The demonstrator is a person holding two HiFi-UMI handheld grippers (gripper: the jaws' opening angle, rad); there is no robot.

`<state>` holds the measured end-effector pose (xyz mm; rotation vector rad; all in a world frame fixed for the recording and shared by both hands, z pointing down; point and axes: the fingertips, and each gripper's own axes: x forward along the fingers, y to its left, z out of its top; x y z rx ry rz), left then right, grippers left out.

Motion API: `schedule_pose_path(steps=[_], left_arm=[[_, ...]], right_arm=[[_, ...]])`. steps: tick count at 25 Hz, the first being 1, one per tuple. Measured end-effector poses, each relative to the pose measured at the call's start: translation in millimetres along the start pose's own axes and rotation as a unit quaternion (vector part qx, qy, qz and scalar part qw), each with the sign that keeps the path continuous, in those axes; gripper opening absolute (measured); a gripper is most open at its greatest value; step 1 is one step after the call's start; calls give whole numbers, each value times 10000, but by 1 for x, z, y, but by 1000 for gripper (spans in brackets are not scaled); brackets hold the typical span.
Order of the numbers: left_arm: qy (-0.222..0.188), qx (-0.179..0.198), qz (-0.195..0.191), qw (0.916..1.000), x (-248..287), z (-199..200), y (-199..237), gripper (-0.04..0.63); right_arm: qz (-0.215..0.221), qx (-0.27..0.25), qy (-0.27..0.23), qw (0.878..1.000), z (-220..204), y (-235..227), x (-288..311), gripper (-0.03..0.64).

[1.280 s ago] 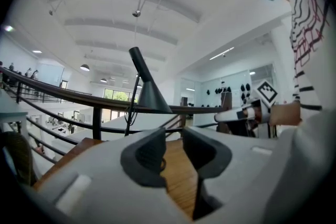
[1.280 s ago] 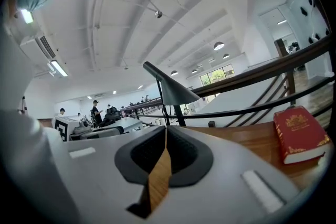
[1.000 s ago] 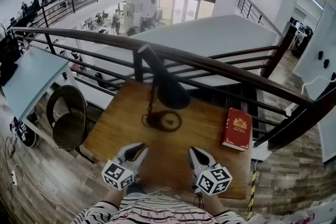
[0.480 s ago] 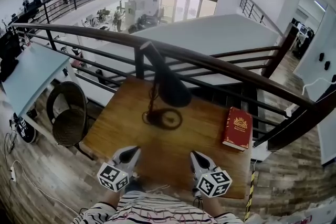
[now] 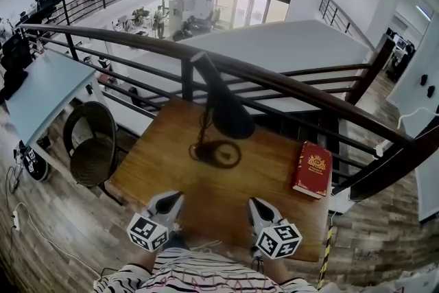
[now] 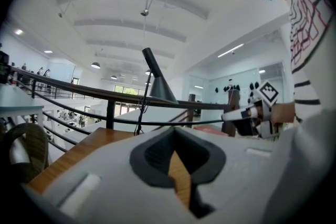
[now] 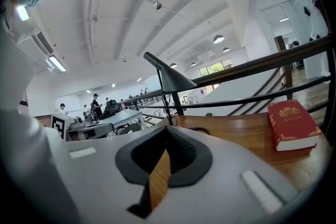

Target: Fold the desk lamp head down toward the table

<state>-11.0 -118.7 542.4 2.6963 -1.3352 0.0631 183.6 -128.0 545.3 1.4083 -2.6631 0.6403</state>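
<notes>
Two hand-held grippers sit side by side above the near edge of a wooden table (image 5: 161, 168). The left gripper (image 5: 174, 197) has its jaws pressed together with nothing between them. The right gripper (image 5: 253, 203) is clenched and empty too. The black desk lamp (image 5: 228, 117) stands well apart from both, at the table's far middle, its cone head angled down over its round base. A red book (image 5: 312, 168) lies on the right.

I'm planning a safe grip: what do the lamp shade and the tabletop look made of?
Lamp shade: probably painted metal, though plastic is possible; matte dark finish on a smooth, rigid cone without seams. Tabletop: wood or wood veneer; warm brown satin surface with visible grain streaks.
</notes>
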Motion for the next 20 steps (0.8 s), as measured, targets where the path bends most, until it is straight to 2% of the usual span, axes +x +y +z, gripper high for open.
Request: schedule_pose_path(steps=[20], left_arm=[[-60, 20, 6, 10000, -3, 4, 3, 2]], right_arm=[[-36, -65, -35, 10000, 5, 3, 7, 0]])
